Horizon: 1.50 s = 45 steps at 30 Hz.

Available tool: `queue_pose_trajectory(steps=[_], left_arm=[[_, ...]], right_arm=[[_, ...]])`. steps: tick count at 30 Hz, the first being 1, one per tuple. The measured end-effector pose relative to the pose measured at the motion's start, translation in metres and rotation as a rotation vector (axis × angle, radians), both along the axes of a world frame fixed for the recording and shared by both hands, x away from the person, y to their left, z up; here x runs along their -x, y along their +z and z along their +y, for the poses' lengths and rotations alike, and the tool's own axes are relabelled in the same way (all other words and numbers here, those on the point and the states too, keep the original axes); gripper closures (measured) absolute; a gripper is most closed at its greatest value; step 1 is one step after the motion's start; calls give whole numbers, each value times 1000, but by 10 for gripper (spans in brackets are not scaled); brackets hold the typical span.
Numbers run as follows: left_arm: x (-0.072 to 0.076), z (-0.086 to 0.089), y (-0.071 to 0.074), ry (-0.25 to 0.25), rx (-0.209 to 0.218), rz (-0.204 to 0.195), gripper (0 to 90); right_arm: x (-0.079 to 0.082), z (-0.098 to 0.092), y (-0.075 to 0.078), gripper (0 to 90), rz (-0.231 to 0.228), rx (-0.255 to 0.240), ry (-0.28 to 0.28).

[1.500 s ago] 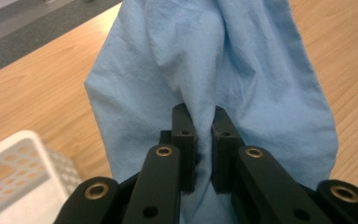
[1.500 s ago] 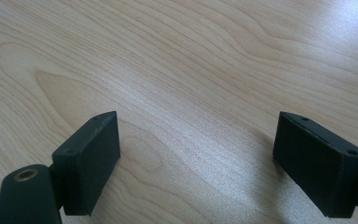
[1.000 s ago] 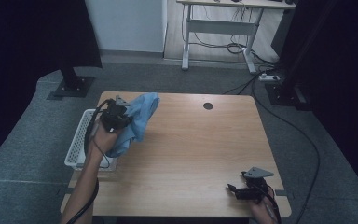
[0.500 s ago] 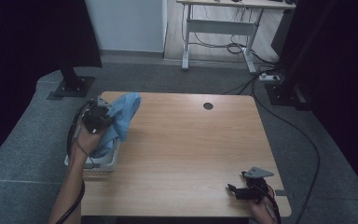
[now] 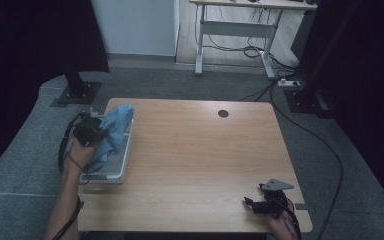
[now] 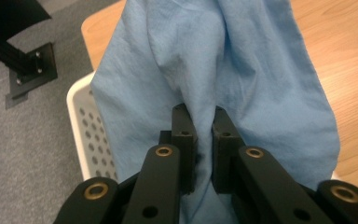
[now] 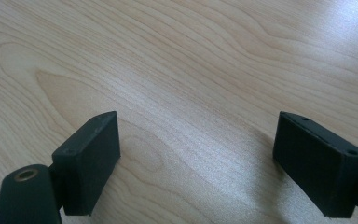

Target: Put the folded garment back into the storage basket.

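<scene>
We pinch the blue cloth (image 6: pixel 214 70) tight in our left gripper (image 6: pixel 199 122) above the white basket (image 5: pixel 122 162); our right gripper (image 7: pixel 196 158) gapes wide, empty.

My way across the counter (image 5: pixel 195 150) lies bare from centre to right; only the white basket (image 5: pixel 122 167) at left blocks, blue cloth (image 5: pixel 112 132) hanging over it.

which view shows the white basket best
The high view: the white perforated basket sits whole at the table's left edge, with the blue cloth held in the left tongs hanging over it. The left gripper view catches just a corner of its holed wall beside the cloth. The right gripper view gives bare tabletop between open tongs.
</scene>
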<state>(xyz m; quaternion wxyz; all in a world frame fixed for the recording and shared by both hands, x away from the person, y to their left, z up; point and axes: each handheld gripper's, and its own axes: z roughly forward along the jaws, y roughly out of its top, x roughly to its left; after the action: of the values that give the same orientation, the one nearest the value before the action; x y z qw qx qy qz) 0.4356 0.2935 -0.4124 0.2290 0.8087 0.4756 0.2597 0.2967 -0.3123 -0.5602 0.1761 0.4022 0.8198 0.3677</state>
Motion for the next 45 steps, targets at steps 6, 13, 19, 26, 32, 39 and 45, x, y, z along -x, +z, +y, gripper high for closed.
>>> queue_pose_trajectory(steps=[6,13,19,26,32,39,45], left_arm=[[-2,8,-14,19,-15,36,830],[-5,12,-26,31,-22,74,828],[-12,11,-43,30,-70,131,826],[-26,9,-67,43,-27,218,811],[-41,12,-87,85,26,281,783],[-47,25,-101,96,95,280,563],[-48,18,-107,99,98,222,339]], right_arm=[[0,0,0,145,0,0,0],[0,0,0,145,0,0,0],[0,0,0,145,0,0,0],[0,0,0,145,0,-1,0],[0,0,0,145,0,-1,0],[0,0,0,145,0,-1,0],[-1,0,0,145,1,-1,0]])
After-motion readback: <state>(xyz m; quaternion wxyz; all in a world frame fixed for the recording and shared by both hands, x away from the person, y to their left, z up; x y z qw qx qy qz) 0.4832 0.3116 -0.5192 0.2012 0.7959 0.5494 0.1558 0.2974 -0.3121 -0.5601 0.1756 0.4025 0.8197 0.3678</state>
